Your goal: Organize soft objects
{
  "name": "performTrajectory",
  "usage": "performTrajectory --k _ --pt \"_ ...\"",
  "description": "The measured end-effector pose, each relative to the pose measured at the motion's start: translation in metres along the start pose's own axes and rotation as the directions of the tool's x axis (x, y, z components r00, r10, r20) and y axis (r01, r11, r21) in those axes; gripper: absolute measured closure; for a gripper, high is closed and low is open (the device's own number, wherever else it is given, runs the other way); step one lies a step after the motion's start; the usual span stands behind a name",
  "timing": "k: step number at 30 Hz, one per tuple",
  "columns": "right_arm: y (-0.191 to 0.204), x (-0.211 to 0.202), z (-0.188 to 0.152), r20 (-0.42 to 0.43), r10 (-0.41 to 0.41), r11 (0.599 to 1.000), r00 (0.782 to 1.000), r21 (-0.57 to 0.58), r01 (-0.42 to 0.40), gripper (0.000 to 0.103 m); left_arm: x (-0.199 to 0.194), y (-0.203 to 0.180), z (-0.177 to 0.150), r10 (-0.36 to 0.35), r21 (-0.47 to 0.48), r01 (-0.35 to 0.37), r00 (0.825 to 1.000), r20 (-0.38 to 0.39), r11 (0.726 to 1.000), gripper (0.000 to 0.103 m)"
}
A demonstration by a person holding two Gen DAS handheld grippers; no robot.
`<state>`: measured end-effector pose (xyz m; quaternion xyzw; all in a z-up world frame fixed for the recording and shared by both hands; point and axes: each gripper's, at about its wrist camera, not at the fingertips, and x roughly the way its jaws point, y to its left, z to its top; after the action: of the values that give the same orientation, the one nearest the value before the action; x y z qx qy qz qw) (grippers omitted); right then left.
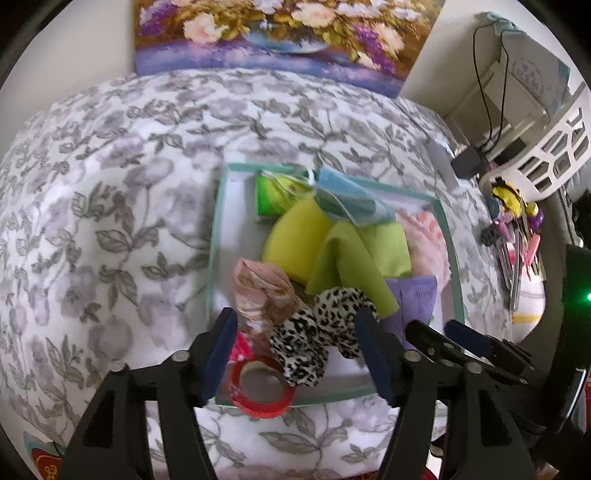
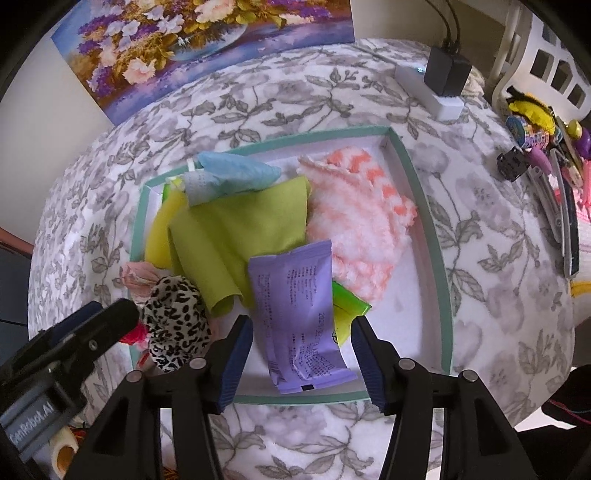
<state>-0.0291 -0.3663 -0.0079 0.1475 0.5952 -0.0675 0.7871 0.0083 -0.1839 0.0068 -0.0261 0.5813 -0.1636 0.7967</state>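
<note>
A white tray with a teal rim (image 1: 216, 206) (image 2: 421, 192) lies on a floral cloth and holds soft things. In it are a lime cloth (image 1: 354, 254) (image 2: 240, 236), a leopard scrunchie (image 1: 317, 332) (image 2: 173, 321), a pink satin scrunchie (image 1: 258, 288), a fluffy pink-white cloth (image 2: 362, 221), a blue cloth (image 1: 351, 199) (image 2: 236, 173) and a purple packet (image 2: 295, 317). My left gripper (image 1: 299, 354) is open over the leopard scrunchie and a red tape roll (image 1: 262, 387). My right gripper (image 2: 299, 354) is open around the packet's near end.
A flower painting (image 1: 273, 33) leans on the wall behind. A white power strip with a black adapter (image 2: 443, 81), a white basket (image 1: 554, 147) and several pens and small toys (image 2: 543, 147) lie at the right.
</note>
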Motion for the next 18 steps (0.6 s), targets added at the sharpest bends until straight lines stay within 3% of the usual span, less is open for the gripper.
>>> performTrajectory --k 6,8,12,16,18 --pt "0.003 -0.015 0.000 0.043 0.000 1.000 0.999 -0.011 0.000 0.040 -0.010 0.013 0.003 0.077 -0.023 -0.076 0.996 0.052 0.997 0.030" --pt "0.004 -0.017 -0.001 0.049 0.001 1.000 0.999 -0.015 0.000 0.040 -0.011 0.018 0.003 0.107 -0.034 -0.105 0.993 0.056 0.994 0.018" --pt "0.008 -0.017 -0.002 0.047 0.006 1.000 0.999 -0.026 -0.005 0.040 -0.010 0.026 0.002 0.148 -0.056 -0.145 0.987 0.061 0.988 0.018" --pt "0.010 -0.017 -0.003 0.048 0.007 1.000 0.999 -0.031 -0.005 0.031 -0.009 0.035 0.000 0.185 -0.080 -0.180 0.981 0.063 0.980 0.007" --pt "0.011 -0.017 -0.003 0.049 0.007 0.999 0.999 -0.033 -0.005 0.028 -0.008 0.041 -0.001 0.203 -0.096 -0.196 0.977 0.063 0.976 0.007"
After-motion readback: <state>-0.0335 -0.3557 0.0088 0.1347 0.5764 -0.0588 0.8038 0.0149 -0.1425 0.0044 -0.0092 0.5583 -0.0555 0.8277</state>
